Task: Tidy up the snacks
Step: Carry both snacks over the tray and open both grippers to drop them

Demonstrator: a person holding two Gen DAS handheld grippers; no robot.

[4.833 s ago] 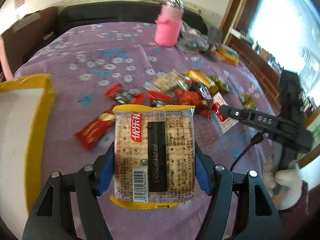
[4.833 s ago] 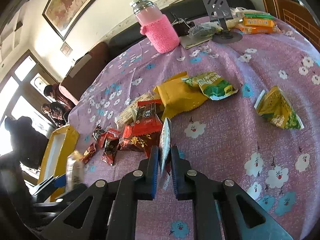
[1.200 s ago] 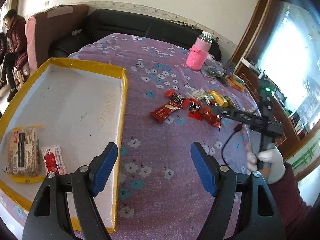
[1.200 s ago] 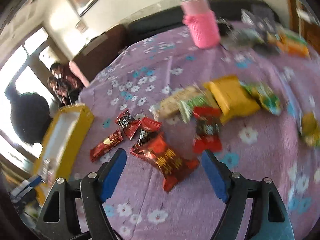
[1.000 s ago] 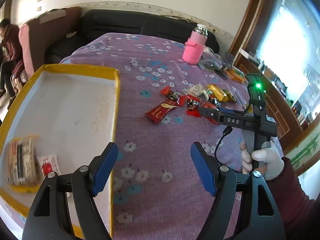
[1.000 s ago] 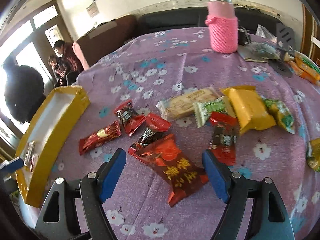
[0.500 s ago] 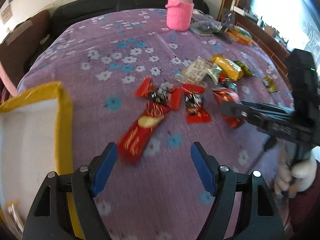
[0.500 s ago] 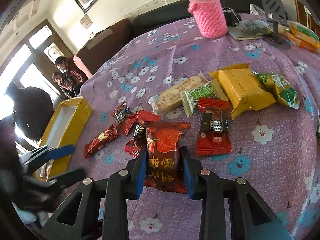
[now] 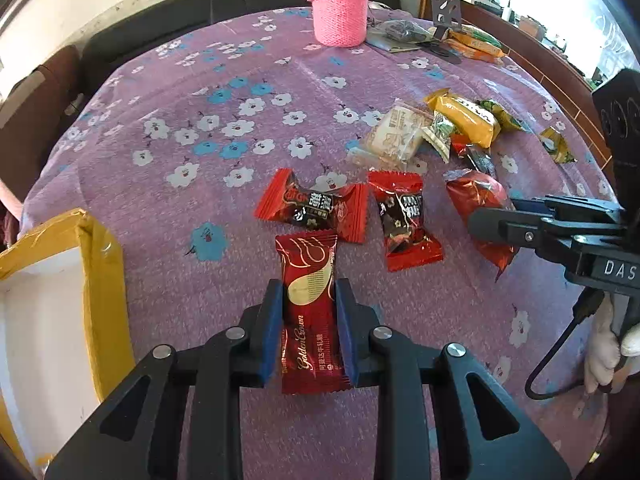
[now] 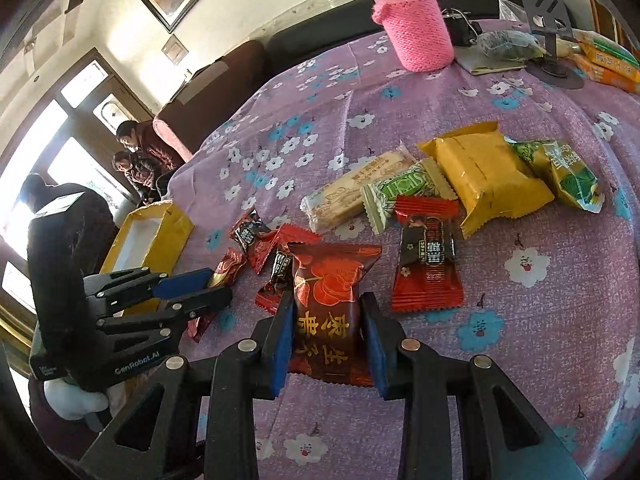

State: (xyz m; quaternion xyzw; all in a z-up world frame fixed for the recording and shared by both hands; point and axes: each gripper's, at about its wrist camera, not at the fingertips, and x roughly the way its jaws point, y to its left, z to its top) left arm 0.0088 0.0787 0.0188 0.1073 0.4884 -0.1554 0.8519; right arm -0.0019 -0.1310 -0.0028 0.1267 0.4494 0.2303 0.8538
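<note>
Loose snacks lie on the purple flowered tablecloth (image 9: 200, 128). My left gripper (image 9: 309, 286) points down at the table, its jaws closing with a dark red "Golden Crown" packet (image 9: 310, 320) pressed between the blue pads. My right gripper (image 10: 327, 304) is shut on a red bag with gold characters (image 10: 332, 272), which rests on the cloth. In the left wrist view that bag (image 9: 476, 196) sits at the right gripper's tips (image 9: 492, 224). The yellow box (image 9: 100, 280) with a white inside is at the left edge.
Red candy wrappers (image 9: 312, 208) (image 9: 404, 216), a biscuit pack (image 9: 392, 138) and a yellow packet (image 9: 464, 120) lie beyond the grippers. A pink-sleeved bottle (image 9: 340, 12) and a phone stand (image 9: 444, 4) stand at the far edge. People sit by the window (image 10: 136, 152).
My left gripper swung from over the yellow box to the snack pile and closed on the dark red packet. The right gripper closed on the red bag, then held still.
</note>
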